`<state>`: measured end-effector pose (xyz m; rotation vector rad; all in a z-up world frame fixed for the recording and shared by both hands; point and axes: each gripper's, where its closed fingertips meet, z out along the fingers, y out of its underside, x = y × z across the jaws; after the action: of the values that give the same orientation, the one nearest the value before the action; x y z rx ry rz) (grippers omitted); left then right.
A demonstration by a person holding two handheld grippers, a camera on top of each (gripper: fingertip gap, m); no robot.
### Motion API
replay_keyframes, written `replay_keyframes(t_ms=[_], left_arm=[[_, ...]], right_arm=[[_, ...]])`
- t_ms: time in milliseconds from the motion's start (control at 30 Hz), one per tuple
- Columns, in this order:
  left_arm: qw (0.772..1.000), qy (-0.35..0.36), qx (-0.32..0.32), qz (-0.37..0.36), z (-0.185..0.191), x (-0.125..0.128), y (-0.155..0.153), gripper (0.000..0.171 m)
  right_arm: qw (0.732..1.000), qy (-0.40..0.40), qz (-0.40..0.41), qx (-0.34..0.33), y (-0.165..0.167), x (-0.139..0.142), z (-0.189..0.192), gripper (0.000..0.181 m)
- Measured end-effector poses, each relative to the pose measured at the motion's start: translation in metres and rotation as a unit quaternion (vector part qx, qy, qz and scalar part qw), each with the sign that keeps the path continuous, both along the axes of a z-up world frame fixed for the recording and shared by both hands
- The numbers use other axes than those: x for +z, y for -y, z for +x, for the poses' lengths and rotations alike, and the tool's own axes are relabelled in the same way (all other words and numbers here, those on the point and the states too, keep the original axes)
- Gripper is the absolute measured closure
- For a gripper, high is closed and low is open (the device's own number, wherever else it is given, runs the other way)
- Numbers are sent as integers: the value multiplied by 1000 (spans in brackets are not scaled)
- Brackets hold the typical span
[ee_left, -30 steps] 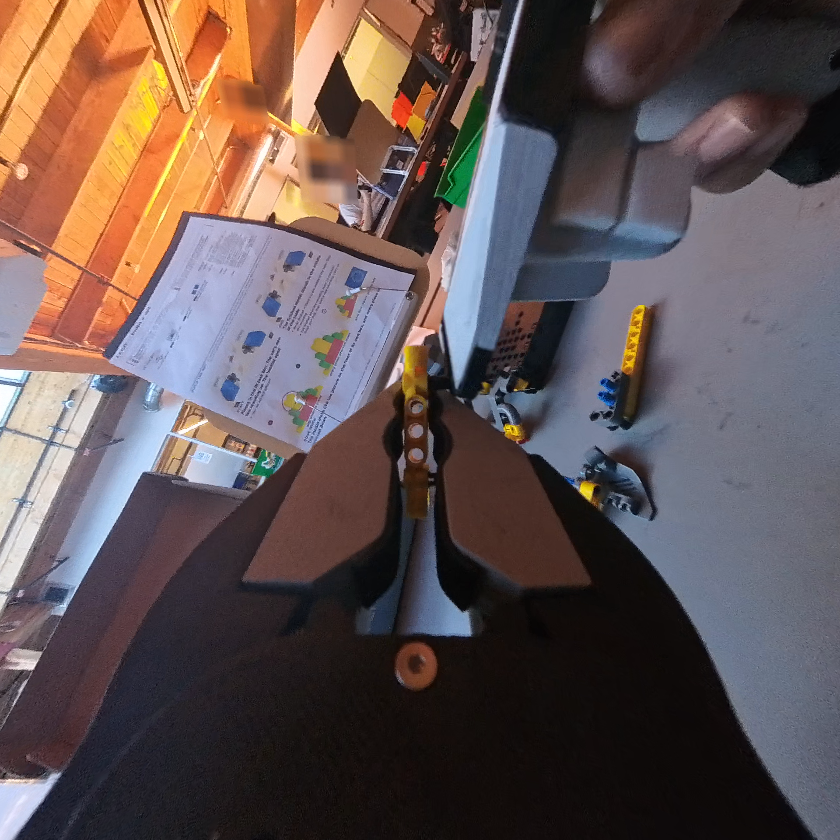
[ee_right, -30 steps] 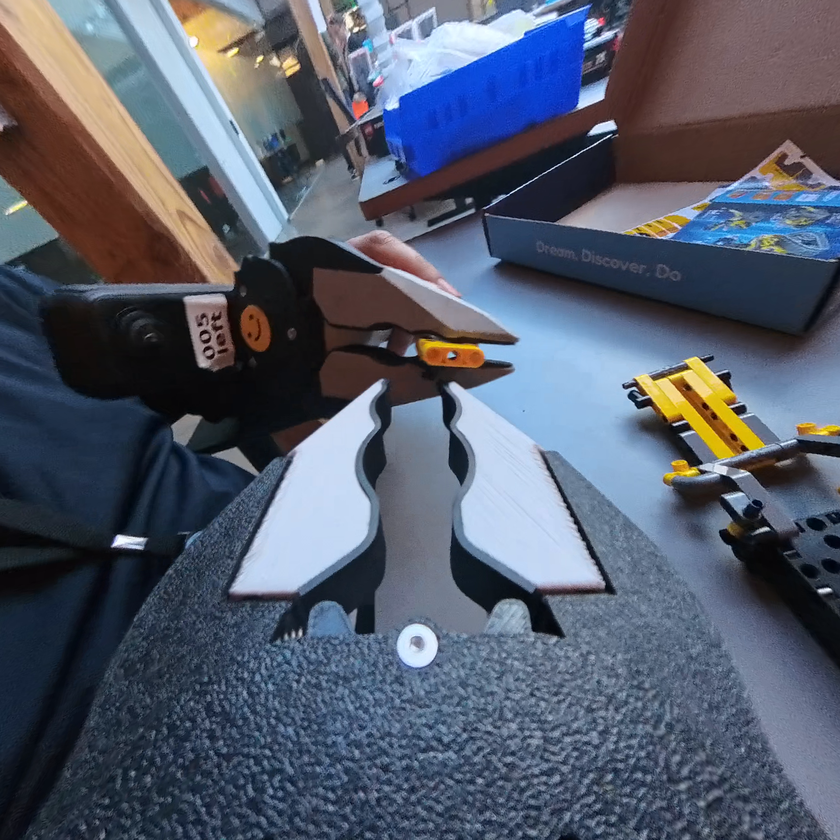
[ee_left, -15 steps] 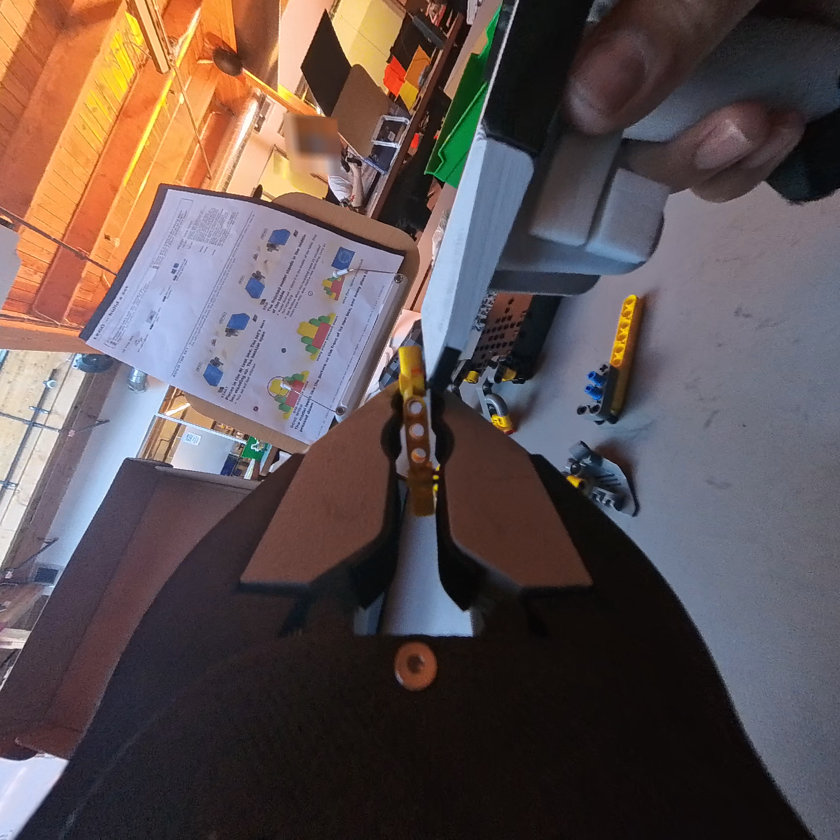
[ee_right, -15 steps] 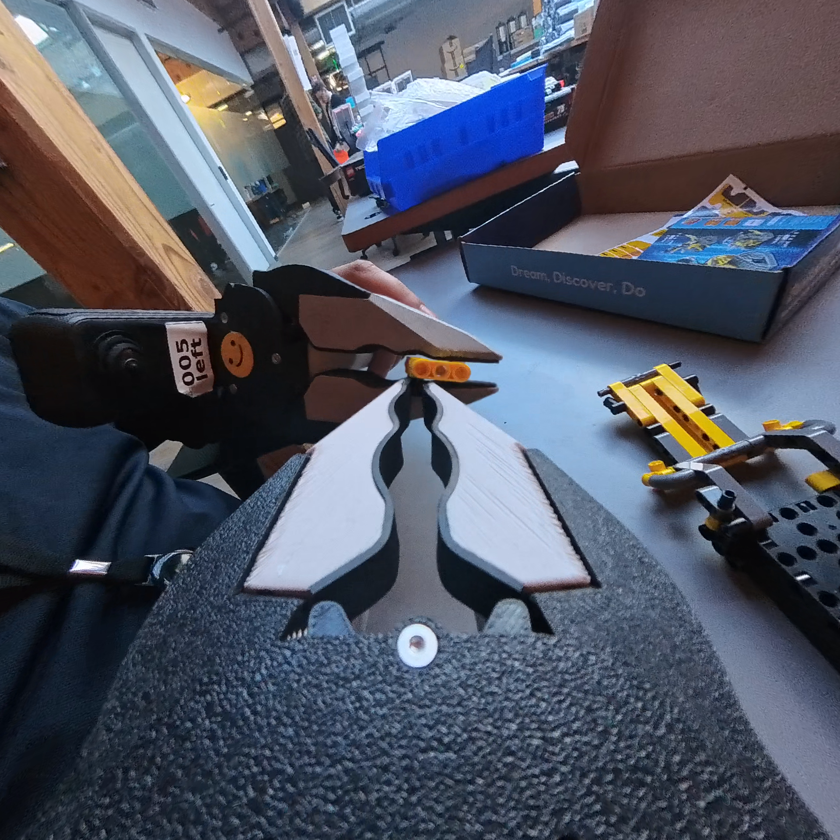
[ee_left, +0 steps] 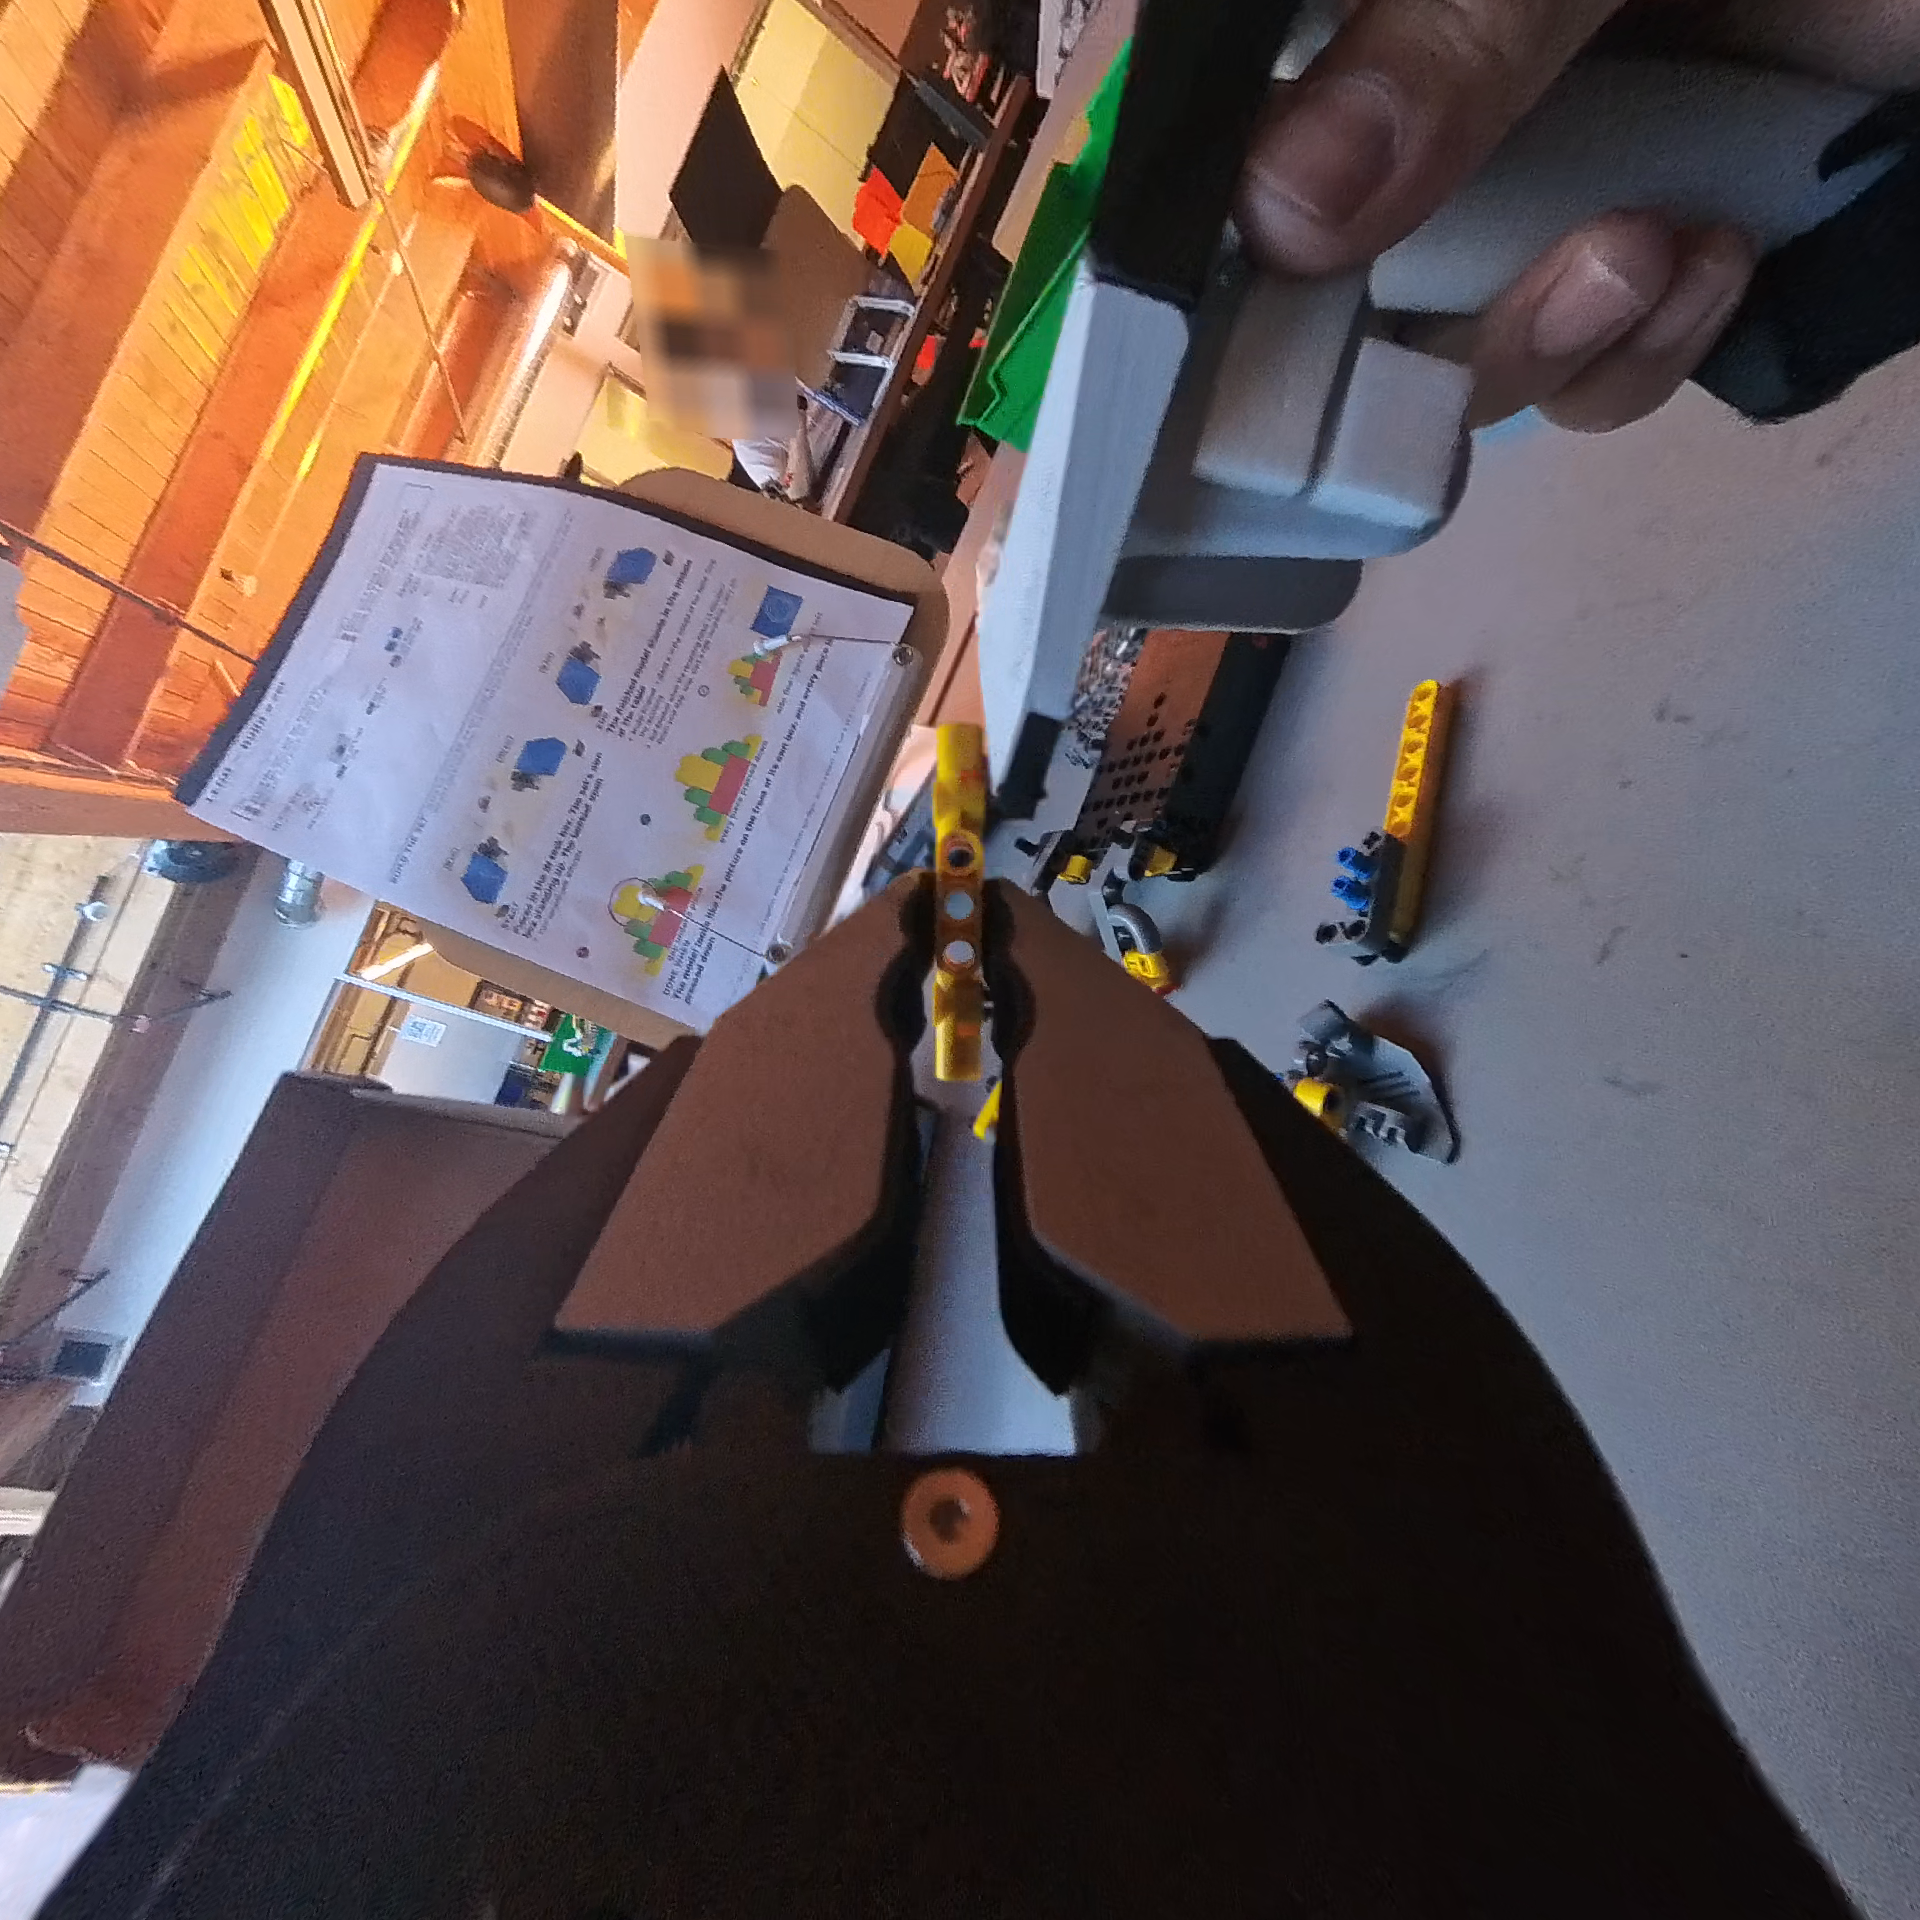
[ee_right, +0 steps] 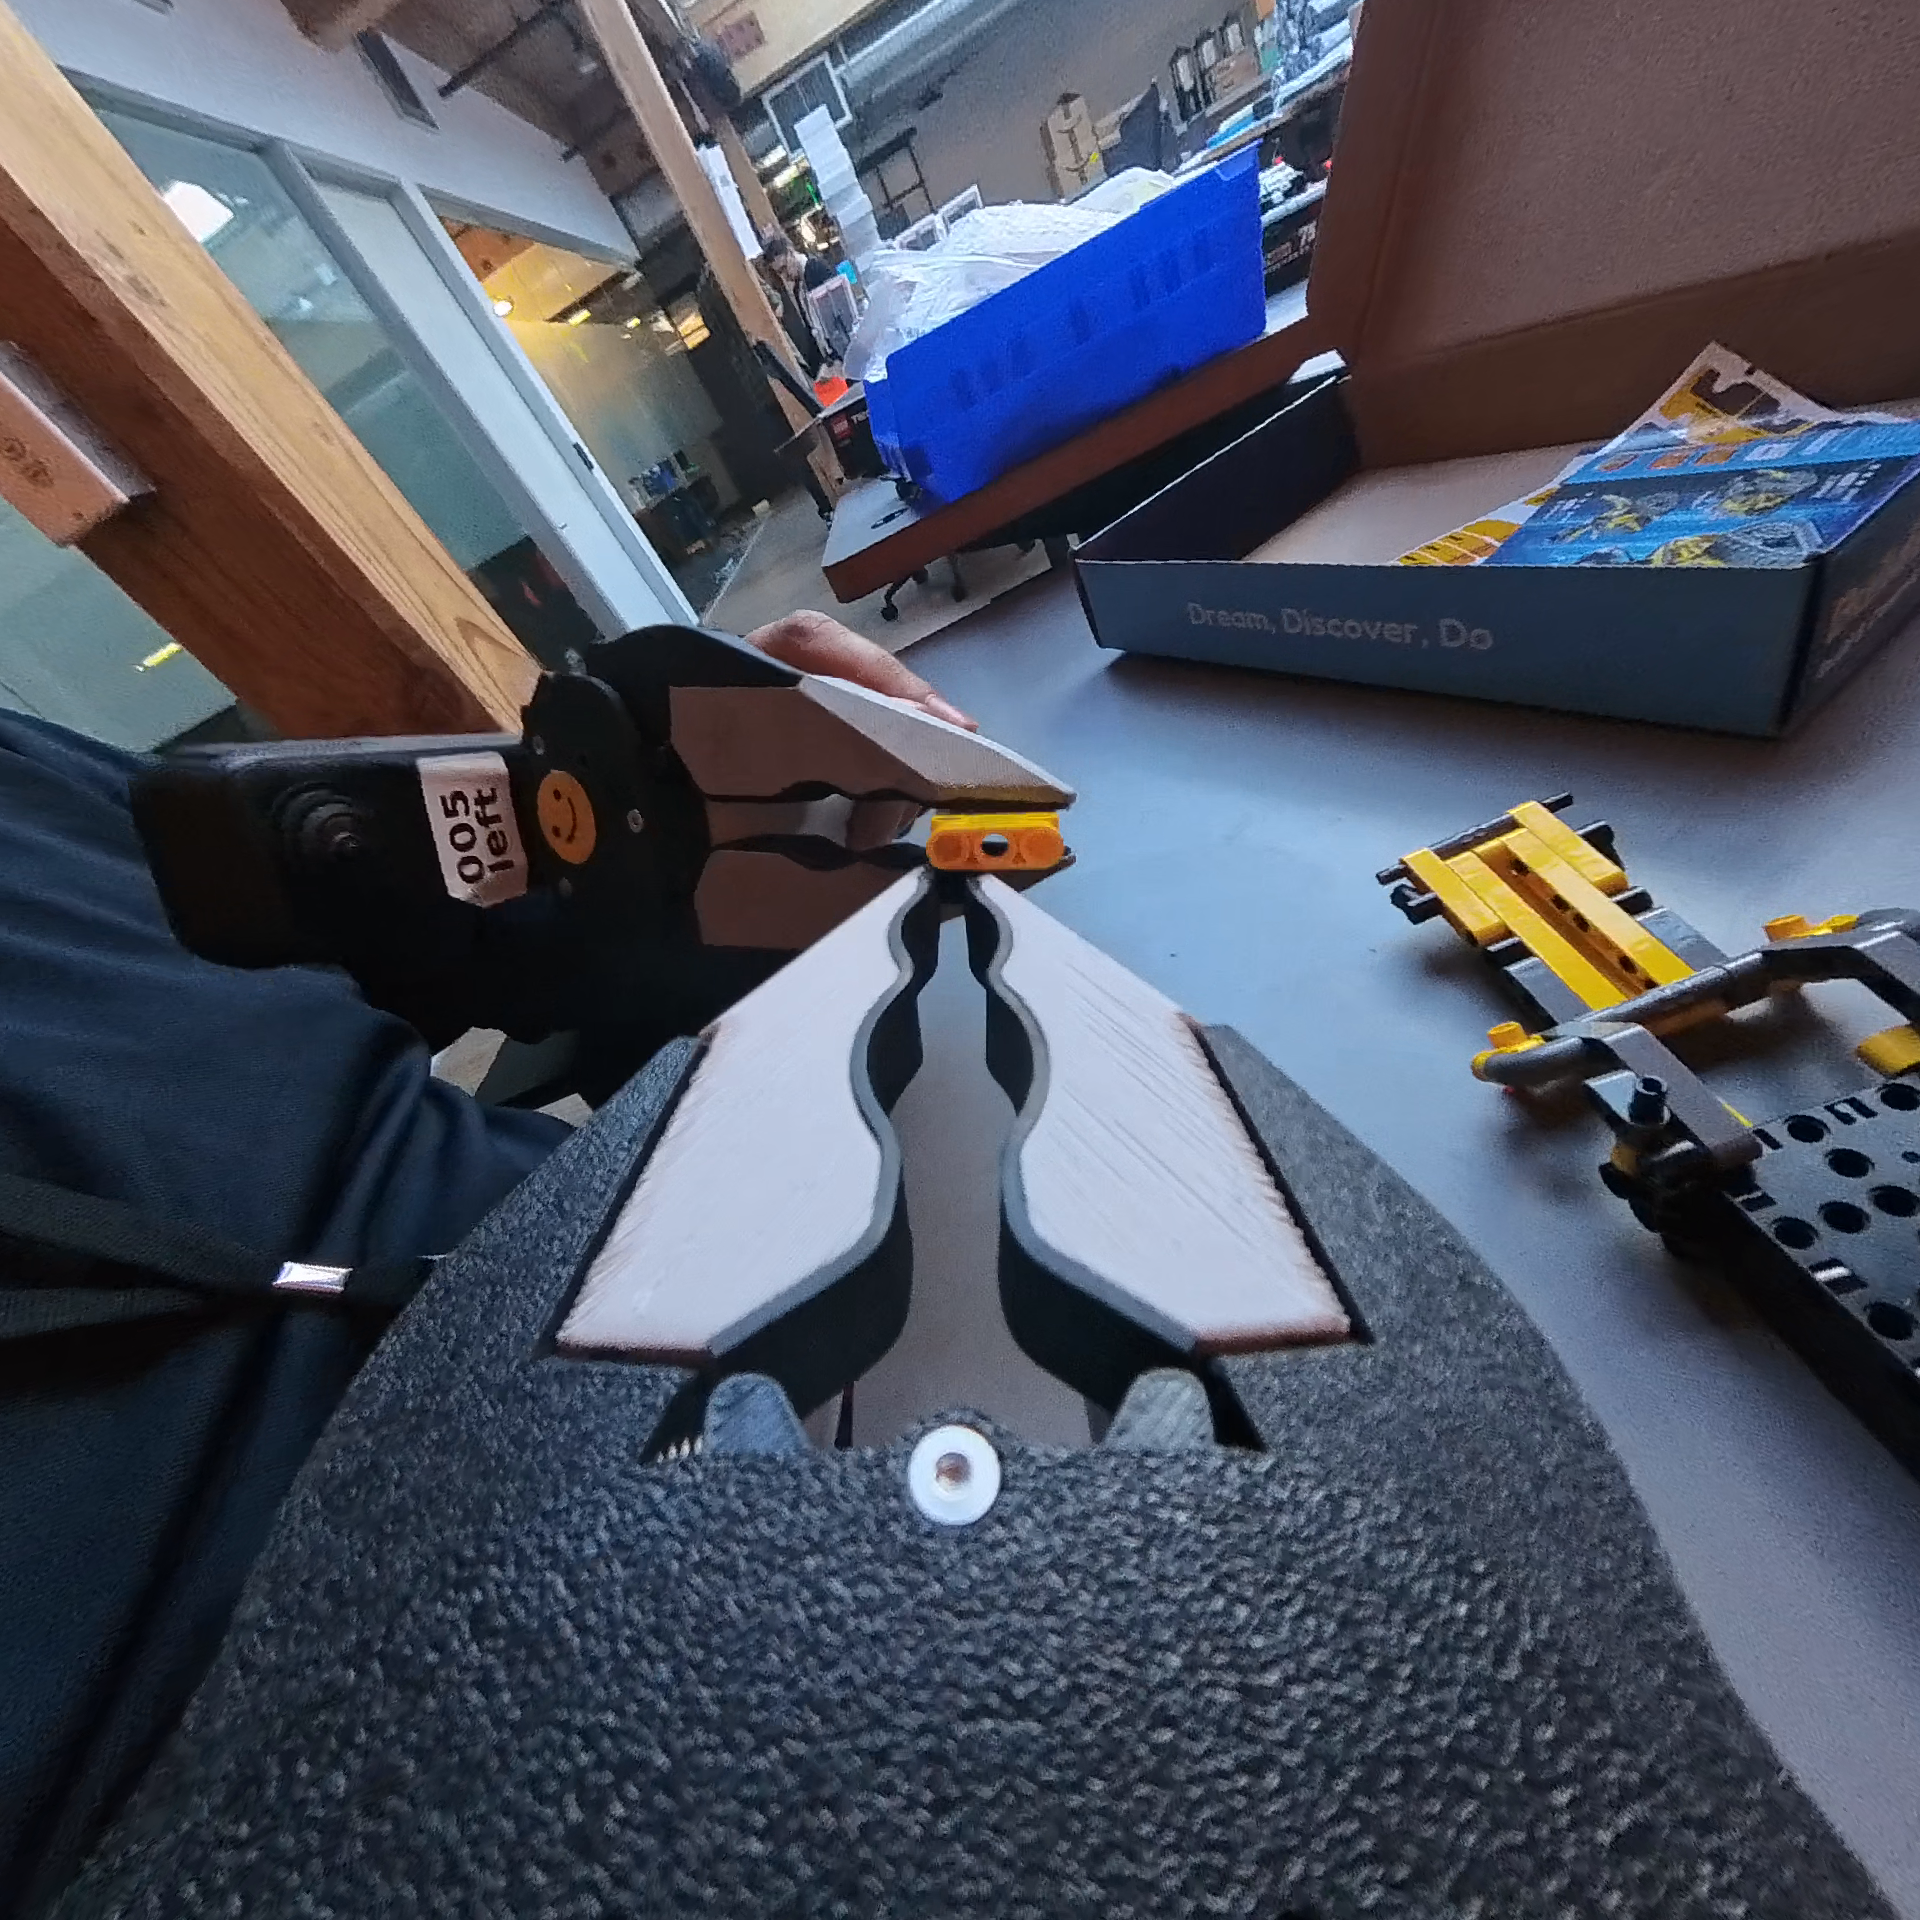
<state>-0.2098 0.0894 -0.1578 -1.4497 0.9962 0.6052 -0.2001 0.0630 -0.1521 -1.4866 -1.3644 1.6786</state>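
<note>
My left gripper point(ee_left: 958, 904) is shut on a yellow beam with holes point(ee_left: 957, 831), which sticks out past its tips. In the right wrist view the left gripper point(ee_right: 1049, 821) comes in from the left, held by a hand, with the beam point(ee_right: 995, 840) between its fingers. My right gripper point(ee_right: 948, 883) has its jaws nearly together, tips right under the beam. I cannot tell whether they pinch anything. In the left wrist view the right gripper point(ee_left: 1023, 774) reaches down from the top right, its tip beside the beam's far end.
On the grey table point(ee_right: 1299, 810) lie a part-built model with a black perforated plate point(ee_right: 1849, 1226) and yellow beams point(ee_right: 1538, 894), a yellow beam with blue pins point(ee_left: 1403, 821) and a grey piece point(ee_left: 1361, 1081). An open box point(ee_right: 1455, 644) holds a booklet point(ee_right: 1714, 488). A printed sheet point(ee_left: 582, 727) stands behind. The tips of both grippers are at nearly the same place.
My right gripper has closed from wide open to nearly shut and moved up to the yellow beam. The left gripper has kept its hold on the beam.
</note>
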Motion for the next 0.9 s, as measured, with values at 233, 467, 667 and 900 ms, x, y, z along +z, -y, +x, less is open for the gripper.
replay_keyframes(t_ms=[233, 467, 667, 900], left_arm=[[1000, 5, 0, 10, 3, 0, 0, 166], [1000, 0, 11, 1, -1, -3, -1, 166], [999, -6, 30, -45, -6, -20, -5, 166], [998, -14, 47, -46, -8, -23, -6, 166]], right_arm=[[997, 7, 72, -22, 4, -4, -6, 172], [995, 4, 87, -53, -3, -4, -6, 178], [968, 49, 220, -114, -11, -20, -10, 178], [963, 60, 224, -141, -12, -25, -13, 179]])
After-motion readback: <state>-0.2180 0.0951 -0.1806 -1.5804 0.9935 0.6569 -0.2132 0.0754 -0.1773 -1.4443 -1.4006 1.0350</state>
